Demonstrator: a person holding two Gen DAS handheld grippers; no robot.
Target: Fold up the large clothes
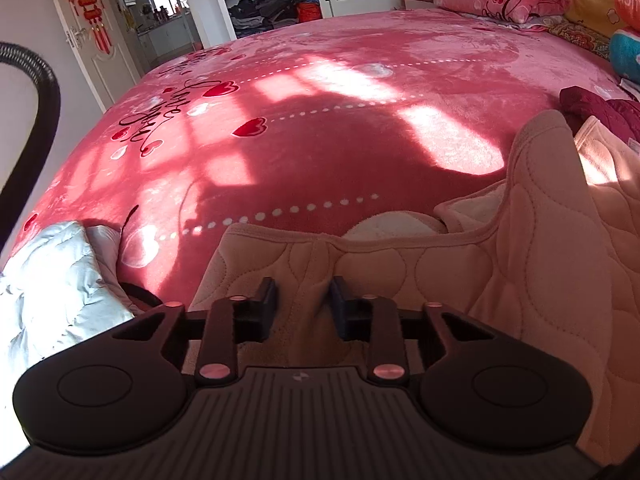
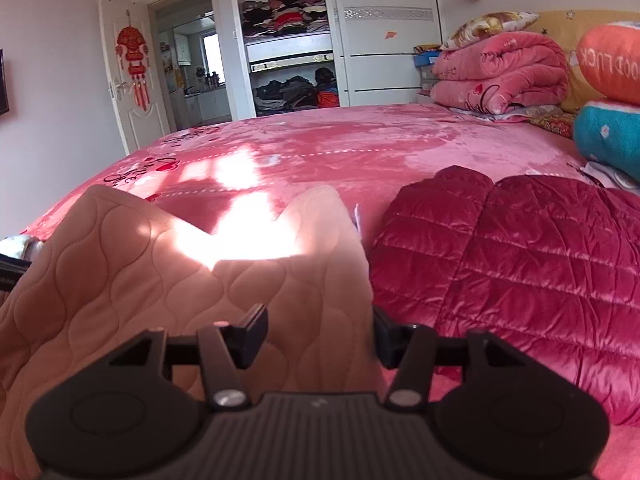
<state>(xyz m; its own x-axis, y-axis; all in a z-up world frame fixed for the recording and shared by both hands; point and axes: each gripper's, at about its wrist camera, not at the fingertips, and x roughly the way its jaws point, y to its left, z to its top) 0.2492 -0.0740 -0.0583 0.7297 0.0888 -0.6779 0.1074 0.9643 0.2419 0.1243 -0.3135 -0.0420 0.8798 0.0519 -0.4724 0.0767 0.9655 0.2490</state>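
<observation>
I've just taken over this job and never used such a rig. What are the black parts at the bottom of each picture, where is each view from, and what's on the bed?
The black parts are two hand-held grippers, each with a camera looking forward along its fingers. One picture is from the left gripper, the other from the right gripper. Both have fabric of the peach quilted garment between their fingers; I cannot tell how tightly. It lies on a bed under a pink blanket. A dark red padded jacket lies to its right, a pale blue-white garment to its left. Folded bedding and pillows sit at the bed's far right.
</observation>
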